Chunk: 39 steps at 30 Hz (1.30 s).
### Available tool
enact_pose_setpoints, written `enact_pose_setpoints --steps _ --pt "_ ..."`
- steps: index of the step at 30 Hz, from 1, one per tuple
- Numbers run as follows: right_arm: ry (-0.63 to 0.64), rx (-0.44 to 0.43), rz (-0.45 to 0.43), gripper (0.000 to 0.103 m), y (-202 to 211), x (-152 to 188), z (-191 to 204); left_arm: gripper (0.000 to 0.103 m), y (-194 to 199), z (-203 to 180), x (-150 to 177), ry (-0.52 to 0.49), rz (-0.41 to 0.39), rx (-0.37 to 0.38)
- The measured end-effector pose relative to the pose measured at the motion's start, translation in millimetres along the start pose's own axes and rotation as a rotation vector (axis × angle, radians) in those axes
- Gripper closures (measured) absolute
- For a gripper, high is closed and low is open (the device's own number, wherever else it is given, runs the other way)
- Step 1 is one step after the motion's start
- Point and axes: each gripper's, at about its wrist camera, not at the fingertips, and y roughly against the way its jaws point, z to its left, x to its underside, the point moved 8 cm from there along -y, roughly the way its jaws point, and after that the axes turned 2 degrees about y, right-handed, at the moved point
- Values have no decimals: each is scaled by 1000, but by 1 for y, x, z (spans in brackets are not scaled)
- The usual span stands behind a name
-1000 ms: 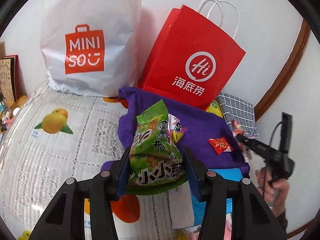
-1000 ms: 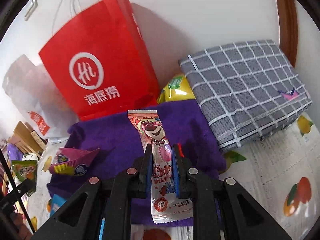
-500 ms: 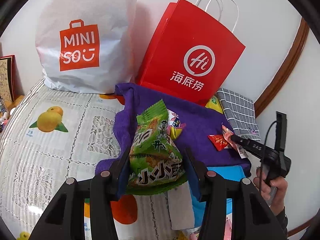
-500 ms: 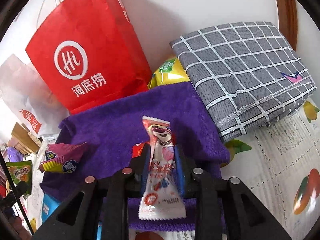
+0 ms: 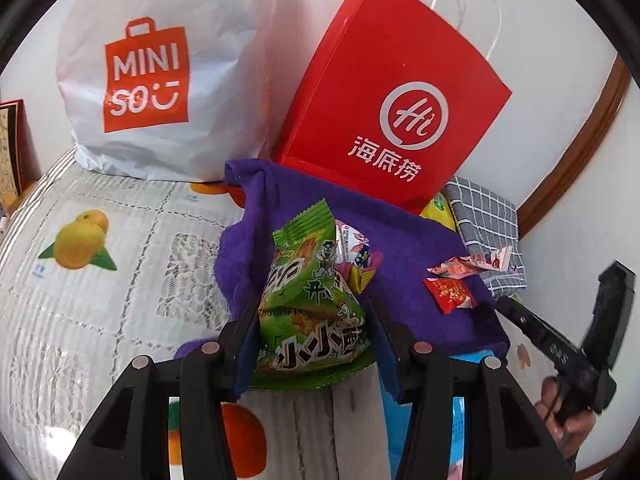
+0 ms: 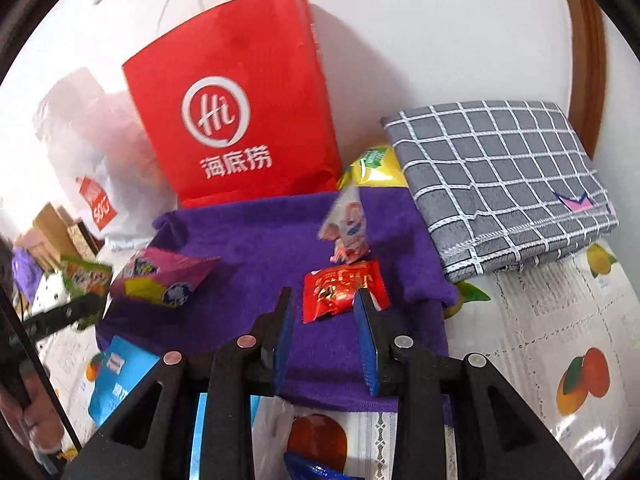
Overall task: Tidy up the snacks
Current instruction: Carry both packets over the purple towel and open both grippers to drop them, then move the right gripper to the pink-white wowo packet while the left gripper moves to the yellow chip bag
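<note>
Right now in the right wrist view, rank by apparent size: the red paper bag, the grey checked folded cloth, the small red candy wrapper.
1. Red paper bag and grey checked folded cloth: too alike to rank.
2. Small red candy wrapper: clearly smallest.

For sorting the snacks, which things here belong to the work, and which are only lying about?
Belong to the work:
- green snack bag, held in the left tool
- pink candy packet, red candy packet and pink-yellow packet, all on the purple towel
- right tool, open and empty

Only lying about:
- red paper bag
- white Miniso bag
- grey checked cloth
- fruit-print tablecloth
</note>
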Motion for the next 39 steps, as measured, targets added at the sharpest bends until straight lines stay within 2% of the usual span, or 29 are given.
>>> enact_pose_setpoints --steps 5,9,14,20,21,22,24,31,39 --pt "27 52 -7 73 3 0 -5 55 -16 -12 -10 -38 7 -29" --pt "-27 52 -1 73 5 -2 -21 55 -36 -26 -13 -61 39 -34" --pt "-68 63 -7 73 8 -5 -35 55 -58 -34 -8 -76 100 -38" --pt "-95 34 -7 73 13 -7 -36 53 -62 -29 3 -65 186 -18" --pt "-92 32 -5 73 12 -7 -35 47 -61 -30 4 -81 190 -21" --pt "-87 34 -3 72 12 -6 -34 35 -60 -30 5 -92 193 -24" --pt "-79 35 3 72 10 -5 -32 25 -56 -33 6 -100 184 -22" --pt "-55 36 6 72 8 -2 -26 25 -38 -29 5 -77 147 -16" --pt "-24 51 -24 72 17 -6 -16 25 -15 -20 12 -122 88 -69"
